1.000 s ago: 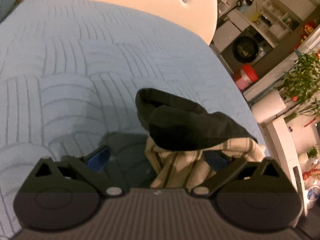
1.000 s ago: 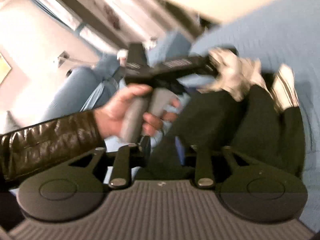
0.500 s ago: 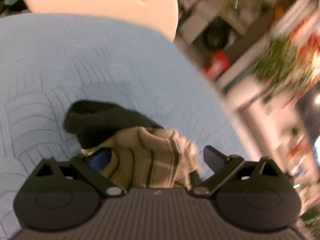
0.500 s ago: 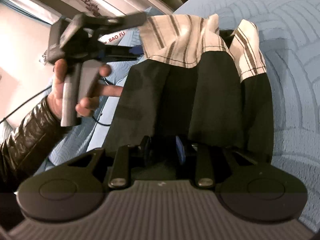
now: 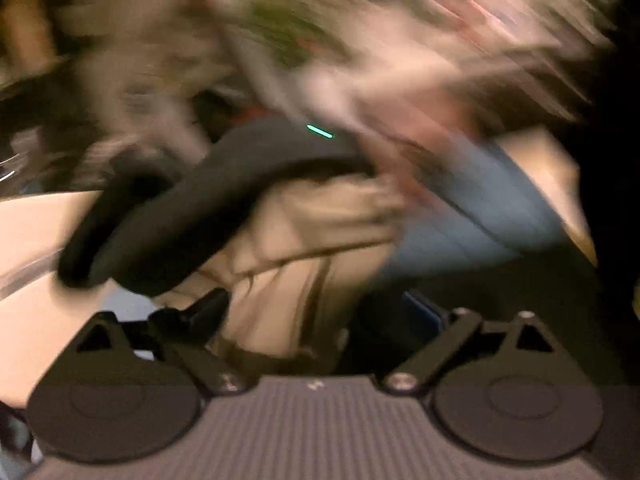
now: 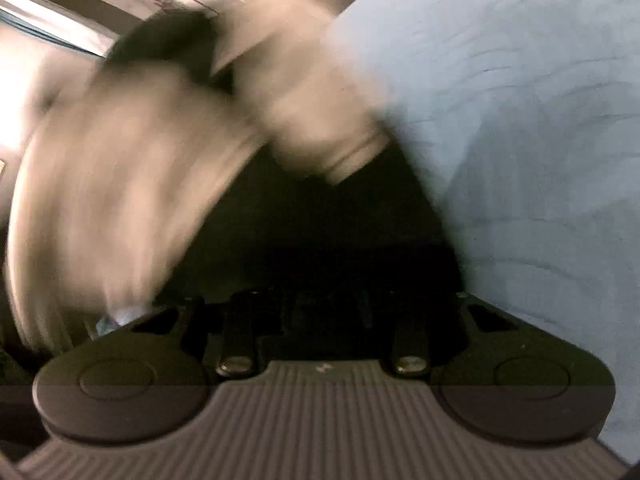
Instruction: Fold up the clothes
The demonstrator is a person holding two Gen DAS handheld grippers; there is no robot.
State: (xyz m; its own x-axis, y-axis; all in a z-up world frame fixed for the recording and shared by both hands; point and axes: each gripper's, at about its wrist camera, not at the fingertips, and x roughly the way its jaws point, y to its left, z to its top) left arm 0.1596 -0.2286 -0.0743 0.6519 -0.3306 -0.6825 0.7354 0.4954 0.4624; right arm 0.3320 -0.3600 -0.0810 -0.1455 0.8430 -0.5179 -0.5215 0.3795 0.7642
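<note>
Left wrist view, heavily blurred: the left gripper (image 5: pixel 320 312) has its fingers spread, with the garment (image 5: pixel 296 248), beige striped cloth under a dark fold, bunched between them; whether it is gripped, I cannot tell.

Right wrist view, also blurred: the right gripper (image 6: pixel 320 312) is clenched on the garment's (image 6: pixel 320 232) dark part, beside the blue bed (image 6: pixel 520 140).

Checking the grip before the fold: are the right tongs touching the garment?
Touching. In the right wrist view the dark part of the garment runs down between the nearly shut right tongs.
</note>
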